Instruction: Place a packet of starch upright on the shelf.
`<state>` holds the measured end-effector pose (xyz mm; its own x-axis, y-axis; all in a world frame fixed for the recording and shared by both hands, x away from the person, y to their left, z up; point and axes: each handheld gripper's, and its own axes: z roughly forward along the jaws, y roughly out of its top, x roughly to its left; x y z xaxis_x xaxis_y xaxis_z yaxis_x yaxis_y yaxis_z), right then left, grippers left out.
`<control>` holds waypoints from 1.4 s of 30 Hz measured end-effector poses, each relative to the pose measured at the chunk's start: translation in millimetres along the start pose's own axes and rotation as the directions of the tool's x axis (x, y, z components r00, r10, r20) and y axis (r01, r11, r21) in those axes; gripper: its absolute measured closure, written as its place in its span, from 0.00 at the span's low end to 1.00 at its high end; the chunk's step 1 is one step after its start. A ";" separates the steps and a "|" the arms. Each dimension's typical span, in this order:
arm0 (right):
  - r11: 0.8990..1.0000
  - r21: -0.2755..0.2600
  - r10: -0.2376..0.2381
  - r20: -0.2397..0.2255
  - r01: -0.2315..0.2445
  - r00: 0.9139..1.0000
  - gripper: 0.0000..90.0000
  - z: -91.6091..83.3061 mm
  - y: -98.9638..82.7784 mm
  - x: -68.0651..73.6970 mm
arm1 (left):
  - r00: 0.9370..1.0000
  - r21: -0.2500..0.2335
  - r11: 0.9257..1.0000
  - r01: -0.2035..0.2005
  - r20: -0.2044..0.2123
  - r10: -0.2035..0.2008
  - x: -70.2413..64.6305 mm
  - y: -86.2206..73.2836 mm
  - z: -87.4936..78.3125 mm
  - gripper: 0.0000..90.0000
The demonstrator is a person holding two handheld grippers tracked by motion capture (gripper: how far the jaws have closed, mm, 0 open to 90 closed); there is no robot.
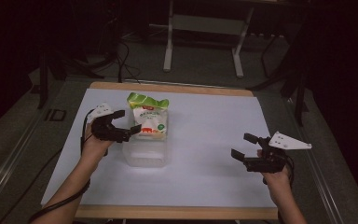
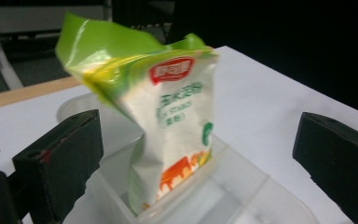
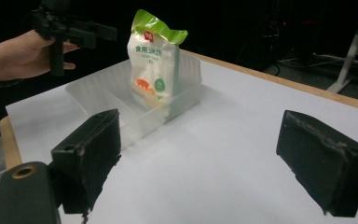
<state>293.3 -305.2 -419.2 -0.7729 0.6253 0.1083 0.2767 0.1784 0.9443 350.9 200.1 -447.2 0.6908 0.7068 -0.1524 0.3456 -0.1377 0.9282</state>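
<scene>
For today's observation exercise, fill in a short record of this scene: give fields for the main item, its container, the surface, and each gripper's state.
main item: white and green bag, standing upright
container: clear plastic box, bag at its far end
surface: white table with wooden edge
left gripper: open, beside the bag, not touching it
right gripper: open, nothing between its jaws, apart from the box
</scene>
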 end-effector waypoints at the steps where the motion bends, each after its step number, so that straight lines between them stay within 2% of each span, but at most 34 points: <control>1: 1.000 -0.003 0.003 -0.001 -0.003 1.000 0.15 -0.2 -0.3 -0.2 | 1.000 0.010 1.000 -0.011 -0.005 0.011 -2.5 -0.4 -1.8 0.02; 3: 1.000 -0.003 0.004 0.001 -0.004 1.000 0.15 -0.5 -0.6 -0.5 | 1.000 0.017 1.000 -0.021 -0.016 0.021 -6.9 -1.1 -5.8 0.02; 7: 1.000 -0.013 0.016 0.004 -0.016 1.000 0.15 -1.6 -1.4 -1.4 | 1.000 0.001 1.000 -0.022 -0.008 0.022 -15.0 -2.3 -13.4 0.02; 12: 1.000 -0.006 0.025 0.007 -0.025 1.000 0.15 -3.2 -3.6 -2.6 | 1.000 0.006 1.000 -0.023 0.021 0.023 -29.4 -1.0 -20.1 0.02; 15: 1.000 -0.002 0.030 0.006 -0.030 1.000 0.15 -3.5 -5.0 -2.3 | 0.999 -0.016 1.000 -0.023 0.037 0.023 -38.5 1.3 -24.9 0.02; 20: 1.000 0.000 0.027 0.005 -0.027 1.000 0.15 -5.4 -6.1 0.0 | 0.998 -0.022 0.999 -0.049 0.046 0.050 -54.5 5.8 -31.1 0.02; 26: 1.000 0.002 0.028 0.003 -0.028 1.000 0.15 -7.3 -6.6 1.5 | 0.994 -0.031 0.997 -0.066 0.090 0.068 -68.1 7.8 -32.4 0.02; 33: 1.000 0.003 0.016 -0.002 -0.016 1.000 0.15 -10.0 -7.3 7.3 | 0.980 -0.020 0.995 -0.096 0.173 0.098 -87.8 5.8 -27.7 0.02; 36: 1.000 0.002 0.017 -0.006 -0.017 1.000 0.15 -10.3 -8.0 8.4 | 0.972 -0.018 0.995 -0.101 0.211 0.102 -95.2 3.6 -24.1 0.02; 42: 1.000 0.003 0.019 -0.013 -0.019 1.000 0.15 -9.6 -9.4 10.2 | 0.959 -0.025 0.993 -0.119 0.257 0.122 -107.8 2.6 -19.5 0.02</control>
<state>277.3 -307.8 -424.0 -0.7746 0.6189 0.1302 0.2929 0.1685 0.9412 264.9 137.1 -421.7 0.8674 0.4829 -0.1201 0.2448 -0.2039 0.9479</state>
